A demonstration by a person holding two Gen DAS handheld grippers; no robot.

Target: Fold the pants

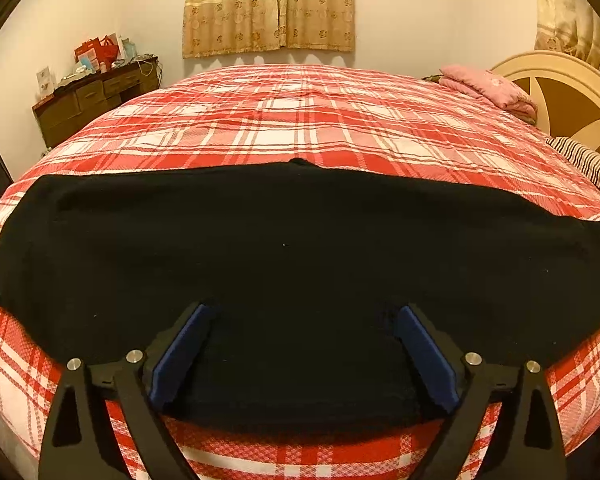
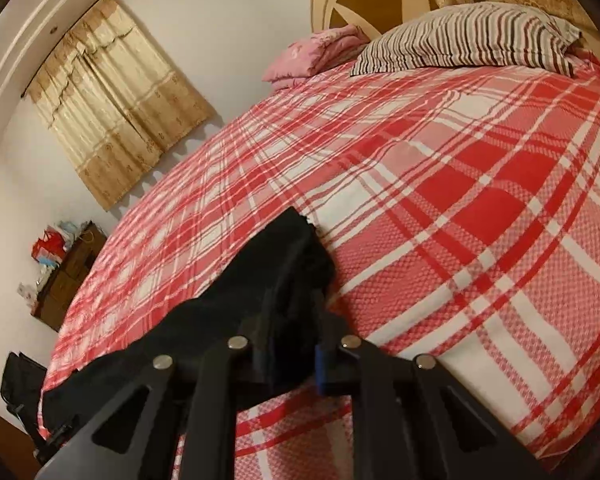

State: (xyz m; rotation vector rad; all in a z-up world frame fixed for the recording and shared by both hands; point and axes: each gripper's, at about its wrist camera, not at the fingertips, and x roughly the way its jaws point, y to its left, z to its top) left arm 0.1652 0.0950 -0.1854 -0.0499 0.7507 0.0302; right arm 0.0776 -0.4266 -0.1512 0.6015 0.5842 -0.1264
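Black pants (image 1: 292, 248) lie spread flat across the near part of a red and white plaid bed (image 1: 300, 120). My left gripper (image 1: 304, 320) is open, its blue pads (image 1: 180, 356) standing wide apart over the pants' near edge. In the right wrist view the pants (image 2: 260, 280) are bunched and lifted at one end. My right gripper (image 2: 300, 320) is shut on that bunched end, with black cloth pinched between the fingers and covering them.
A striped pillow (image 2: 464, 36) and a pink folded blanket (image 1: 488, 88) lie by the headboard (image 1: 564, 92). A brown dresser (image 1: 92, 100) with clutter stands at the far left. Curtains (image 1: 268, 8) hang on the far wall. A black bag (image 2: 20, 384) sits on the floor.
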